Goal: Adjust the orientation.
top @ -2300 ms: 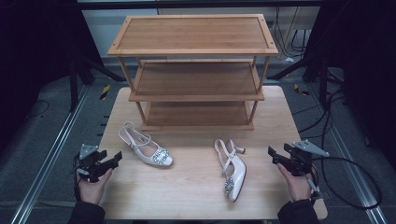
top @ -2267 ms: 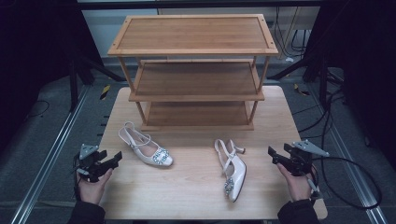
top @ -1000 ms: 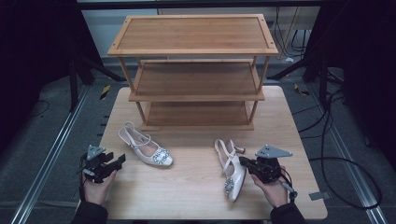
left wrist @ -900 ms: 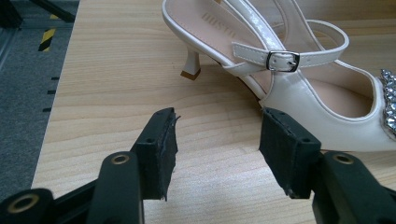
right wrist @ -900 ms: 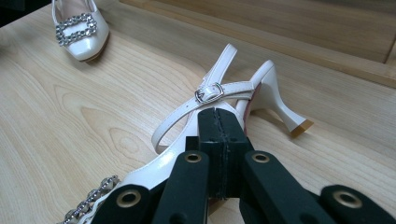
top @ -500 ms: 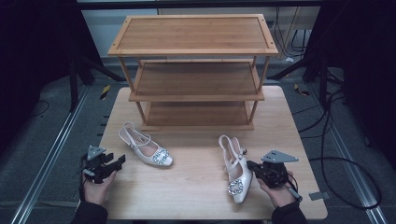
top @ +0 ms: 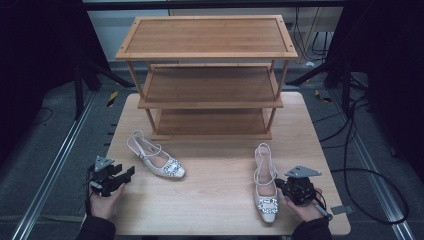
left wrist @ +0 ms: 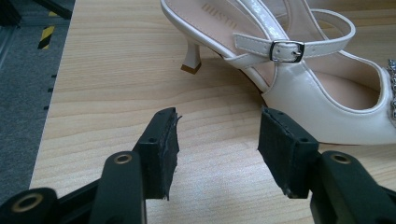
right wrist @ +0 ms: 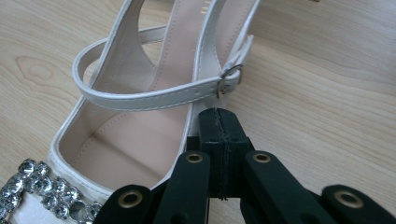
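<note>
— Nearest the table edge, on the right?
— Right gripper (top: 286,187), jaws clenched flat together on nothing, touching the side of the right shoe (top: 265,192) just below its buckle strap (right wrist: 154,97).
— Over on the left?
— Left gripper (left wrist: 218,149), jaws parted, gripping nothing, just short of the left shoe (top: 156,161).
— Farther back?
— Wooden shoe rack (top: 207,75), behind both shoes.

Left shoe (left wrist: 299,84) toe cut off at frame edge, right shoe (right wrist: 154,116) heel beyond top edge
</note>
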{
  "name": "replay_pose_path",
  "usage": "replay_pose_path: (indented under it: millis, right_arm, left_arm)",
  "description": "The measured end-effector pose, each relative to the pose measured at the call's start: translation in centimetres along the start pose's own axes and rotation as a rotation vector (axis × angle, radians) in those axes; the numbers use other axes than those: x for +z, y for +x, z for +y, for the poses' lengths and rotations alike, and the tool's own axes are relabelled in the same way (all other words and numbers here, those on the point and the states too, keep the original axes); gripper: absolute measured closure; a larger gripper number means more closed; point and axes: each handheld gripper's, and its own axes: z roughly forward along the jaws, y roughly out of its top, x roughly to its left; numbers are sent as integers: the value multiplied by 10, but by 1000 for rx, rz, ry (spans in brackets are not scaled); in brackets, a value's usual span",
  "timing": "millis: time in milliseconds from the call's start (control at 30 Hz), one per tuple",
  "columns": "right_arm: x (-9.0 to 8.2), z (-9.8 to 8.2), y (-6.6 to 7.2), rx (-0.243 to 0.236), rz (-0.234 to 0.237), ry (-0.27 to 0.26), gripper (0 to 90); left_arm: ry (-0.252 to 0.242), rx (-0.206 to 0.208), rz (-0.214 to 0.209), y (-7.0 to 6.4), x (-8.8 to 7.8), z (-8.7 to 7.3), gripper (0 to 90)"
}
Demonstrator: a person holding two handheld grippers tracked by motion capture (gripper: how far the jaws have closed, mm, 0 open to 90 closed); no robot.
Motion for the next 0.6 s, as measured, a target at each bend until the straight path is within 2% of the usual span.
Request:
replay_pose_path:
  millis: [67, 167, 267, 333, 400, 500, 600]
  right_arm:
    - [-9, -1, -5, 4, 29, -47, 900]
    - [-16, -7, -7, -4, 61, -53, 900]
    - [-21, -21, -2, -46, 82, -5, 900]
    - [-21, -28, 2, -82, 131, 34, 900]
    - [-22, -27, 7, -131, 132, 47, 900]
    - [-22, -28, 6, -125, 151, 48, 900]
    - [-20, -26, 10, -151, 169, 59, 900]
  left_arm:
    - [3, 7, 1, 0, -1, 0, 464]
    - [2, 11, 1, -1, 0, 0, 466]
    - [3, 14, 1, -1, 0, 0, 469]
    - [3, 13, 2, -2, 0, 0, 470]
    - [3, 14, 5, -2, -1, 0, 471]
    - [-1, 14, 2, -2, -1, 0, 473]
    - [-1, 13, 3, -2, -1, 0, 474]
